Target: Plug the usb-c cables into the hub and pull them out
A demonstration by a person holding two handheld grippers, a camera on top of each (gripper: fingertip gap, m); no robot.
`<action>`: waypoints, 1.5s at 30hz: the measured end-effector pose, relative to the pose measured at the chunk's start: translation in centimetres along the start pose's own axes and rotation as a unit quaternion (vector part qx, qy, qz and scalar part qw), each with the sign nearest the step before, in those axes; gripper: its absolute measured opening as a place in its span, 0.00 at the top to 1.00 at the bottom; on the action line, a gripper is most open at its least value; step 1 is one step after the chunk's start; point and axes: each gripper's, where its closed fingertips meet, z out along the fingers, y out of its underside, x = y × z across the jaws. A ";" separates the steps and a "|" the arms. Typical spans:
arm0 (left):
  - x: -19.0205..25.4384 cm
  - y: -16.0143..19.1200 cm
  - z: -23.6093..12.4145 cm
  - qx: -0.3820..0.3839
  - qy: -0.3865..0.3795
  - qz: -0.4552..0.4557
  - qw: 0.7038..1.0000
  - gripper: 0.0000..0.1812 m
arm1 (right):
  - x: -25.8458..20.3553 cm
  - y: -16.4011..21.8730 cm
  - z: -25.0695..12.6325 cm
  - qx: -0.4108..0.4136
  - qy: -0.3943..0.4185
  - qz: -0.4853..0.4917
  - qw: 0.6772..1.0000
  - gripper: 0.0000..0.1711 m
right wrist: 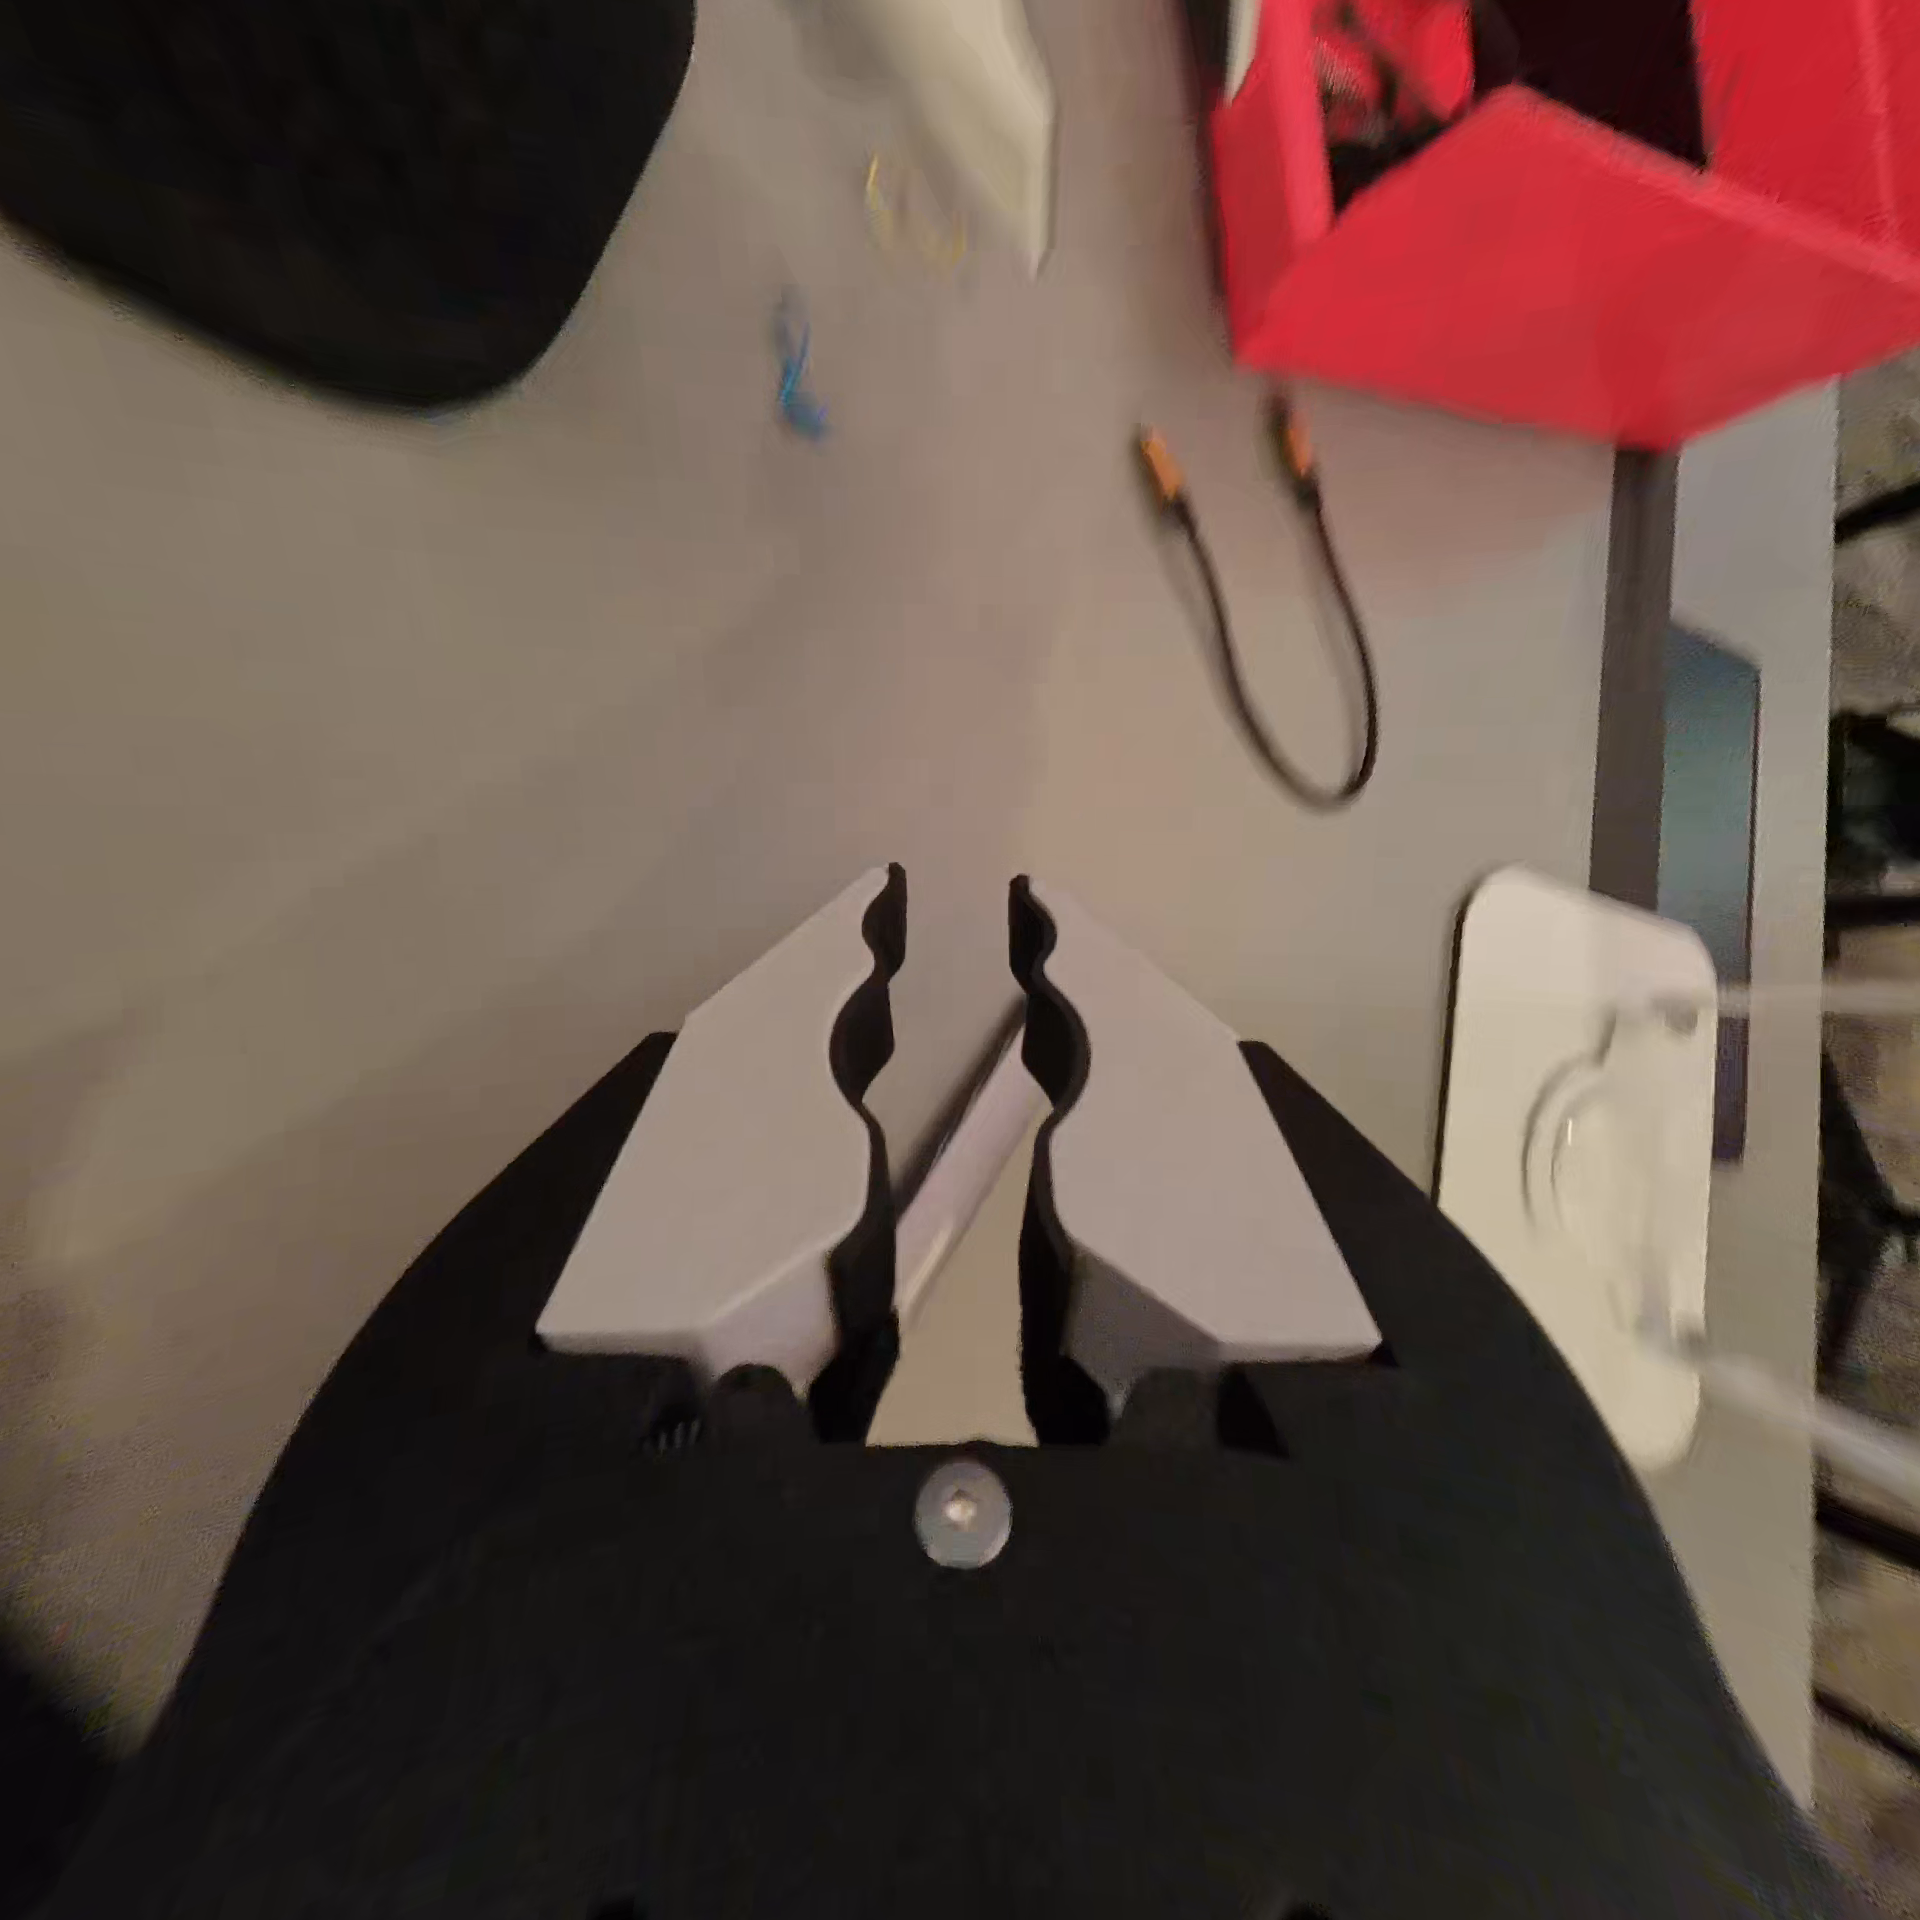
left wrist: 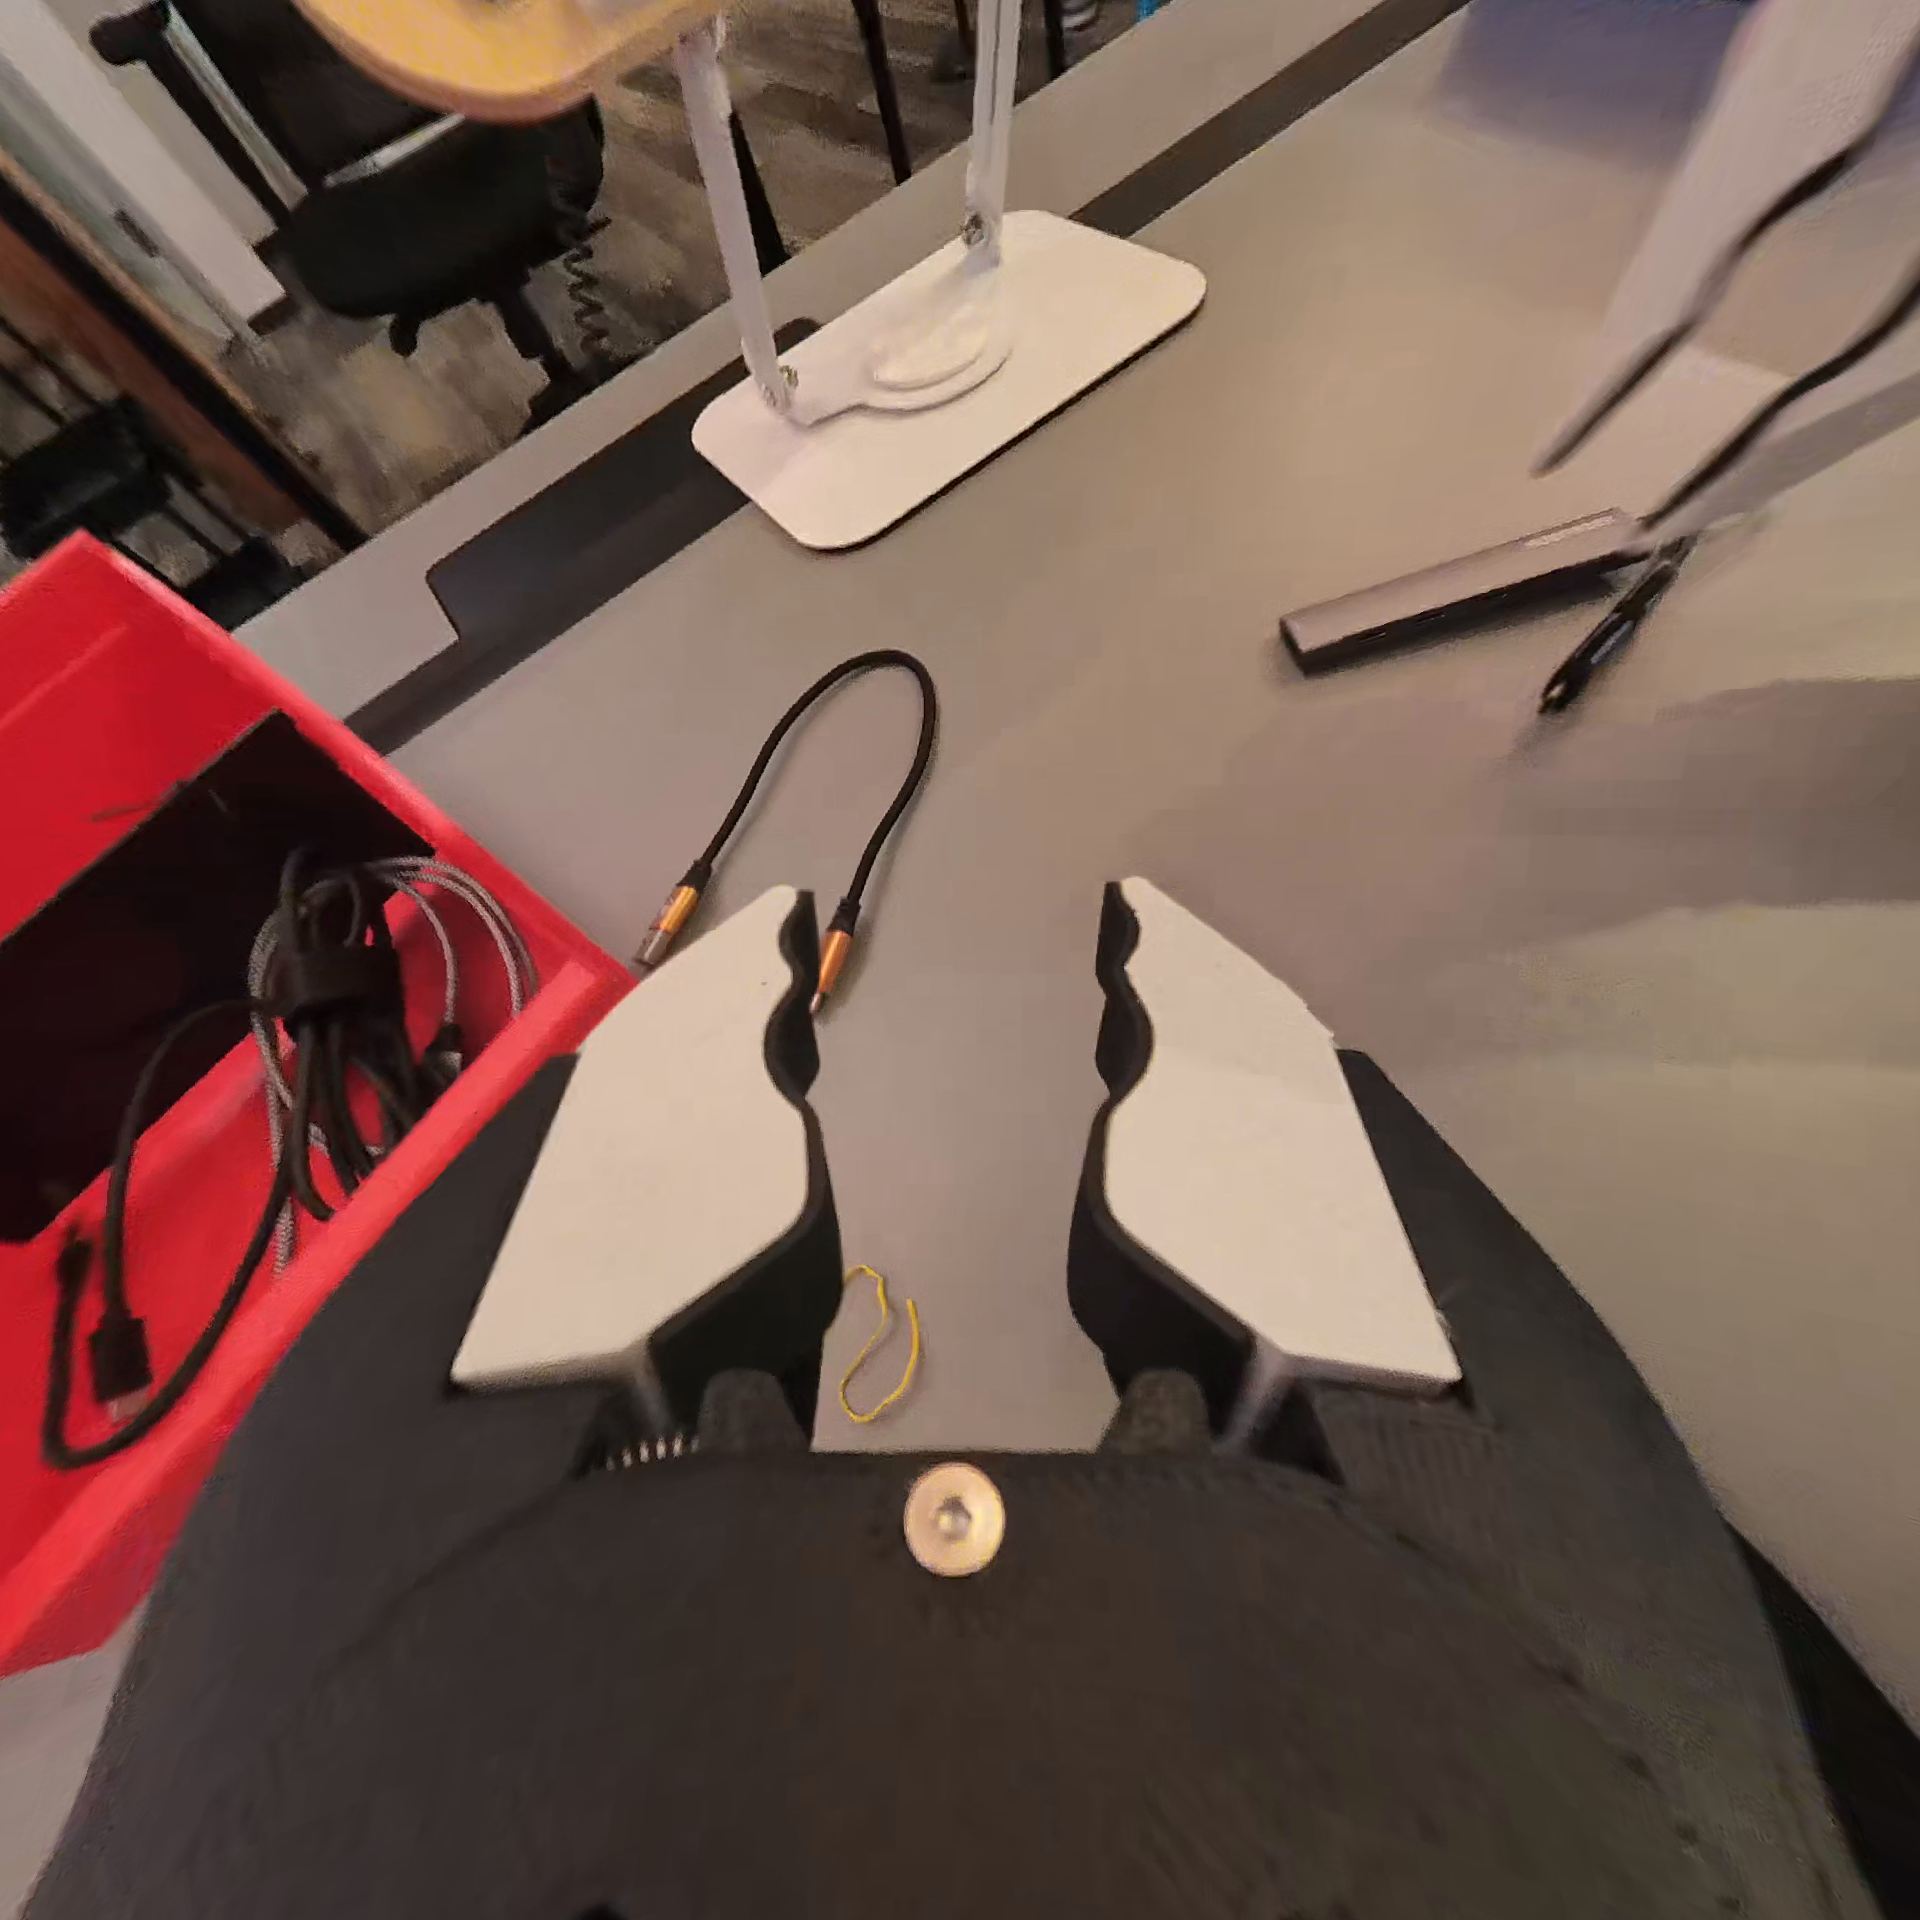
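The grey worktop [left wrist: 1195, 790] carries everything. At its left edge a red bin [left wrist: 114, 727] holds a tangle of dark and braided cables [left wrist: 343, 1029]. Farther back stands a white lamp base [left wrist: 951, 379]. The slim grey hub [left wrist: 1455, 592] lies to the right, its own short lead trailing beside it. A short black usb-c cable [left wrist: 831, 790] with orange-collared plugs lies looped near the bin, and a small yellow tie [left wrist: 878, 1340] lies closer in.

The left hand-held gripper [left wrist: 961, 904] hovers low, spread wide, empty, one plug just beside its left finger. The right hand-held gripper [right wrist: 954, 883], blurred, is angled down over the hub's end, its fingers narrowly parted; whether they pinch it I cannot tell.
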 end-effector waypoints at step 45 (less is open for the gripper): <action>2.1 -11.5 -4.7 0.295 0.329 -0.301 0.845 0.93 | 3.3 -13.8 -2.0 0.532 -0.193 0.366 0.738 1.00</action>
